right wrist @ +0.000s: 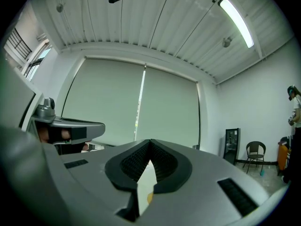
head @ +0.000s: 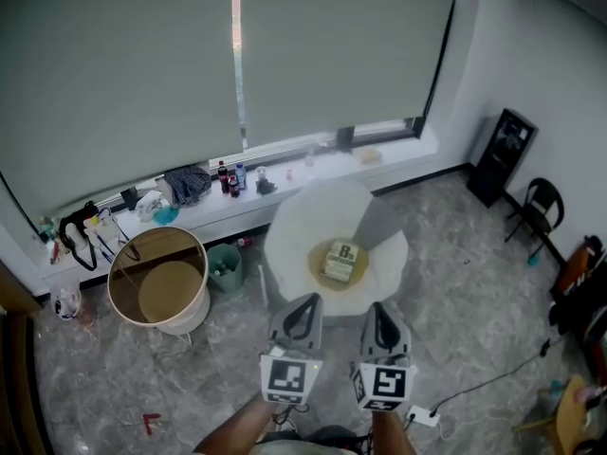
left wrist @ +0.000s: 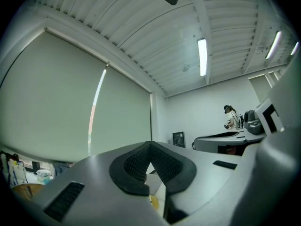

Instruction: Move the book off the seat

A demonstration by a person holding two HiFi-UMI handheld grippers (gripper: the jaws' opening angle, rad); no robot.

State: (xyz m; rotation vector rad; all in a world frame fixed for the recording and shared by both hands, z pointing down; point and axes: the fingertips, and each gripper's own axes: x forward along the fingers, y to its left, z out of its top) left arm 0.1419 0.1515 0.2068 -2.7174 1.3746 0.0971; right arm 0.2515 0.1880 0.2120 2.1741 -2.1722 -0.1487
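A pale green book (head: 341,261) lies flat on a round yellow cushion (head: 320,270) on the seat of a white armchair (head: 313,211), in the middle of the head view. My left gripper (head: 304,302) and right gripper (head: 380,310) are held side by side just short of the chair's front, both pointing at it and apart from the book. Both are shut with nothing between the pads. In the left gripper view the left gripper (left wrist: 150,145) shows closed jaws, with a sliver of white chair and yellow below them. The right gripper (right wrist: 150,141) looks the same in its own view.
A round wooden-rimmed white tub (head: 158,282) and a green bin (head: 225,268) stand left of the chair. A cluttered windowsill (head: 190,190) runs behind. A black cabinet (head: 503,154) and black chair (head: 539,207) stand at right. A power strip (head: 424,415) lies on the floor. A person (left wrist: 230,117) stands far off.
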